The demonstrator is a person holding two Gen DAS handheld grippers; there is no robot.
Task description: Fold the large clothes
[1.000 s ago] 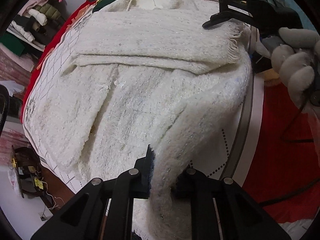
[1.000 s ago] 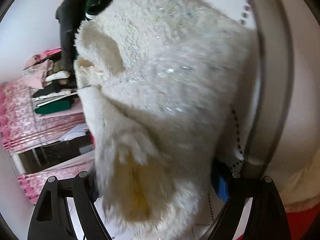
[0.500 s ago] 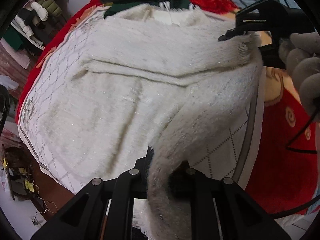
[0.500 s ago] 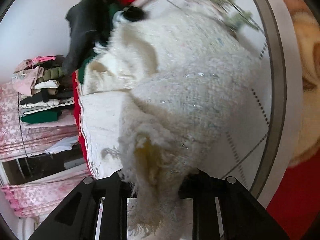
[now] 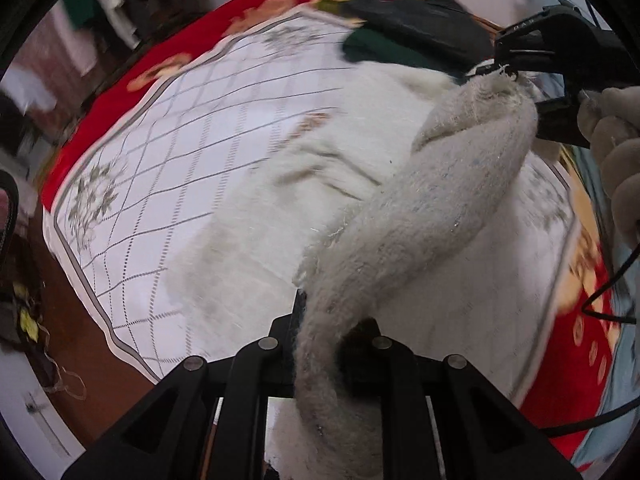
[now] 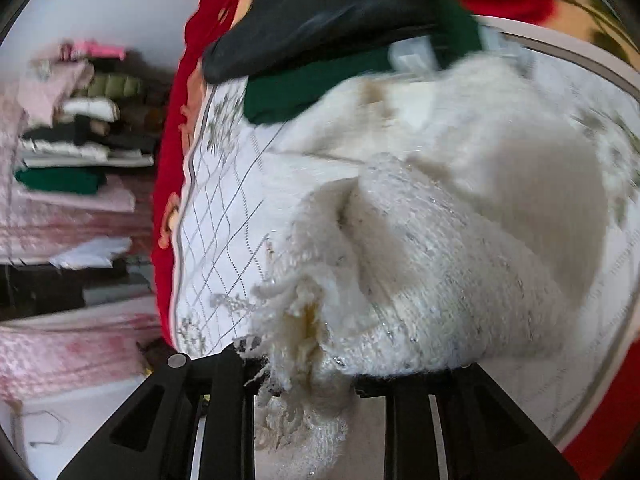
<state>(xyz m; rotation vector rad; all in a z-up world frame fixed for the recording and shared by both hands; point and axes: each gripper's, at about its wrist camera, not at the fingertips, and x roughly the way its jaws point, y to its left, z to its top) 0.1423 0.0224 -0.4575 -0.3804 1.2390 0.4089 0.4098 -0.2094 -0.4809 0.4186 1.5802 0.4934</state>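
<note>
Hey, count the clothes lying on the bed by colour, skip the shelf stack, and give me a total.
White: 1, the fuzzy sweater, held by both tongs, left and right.
Black: 1, the black garment.
Green: 1, the green garment.
Total: 3

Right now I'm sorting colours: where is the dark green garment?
In the right wrist view the dark green garment lies at the far end of the white patterned cloth, under the black garment, touching the white sweater.
</note>
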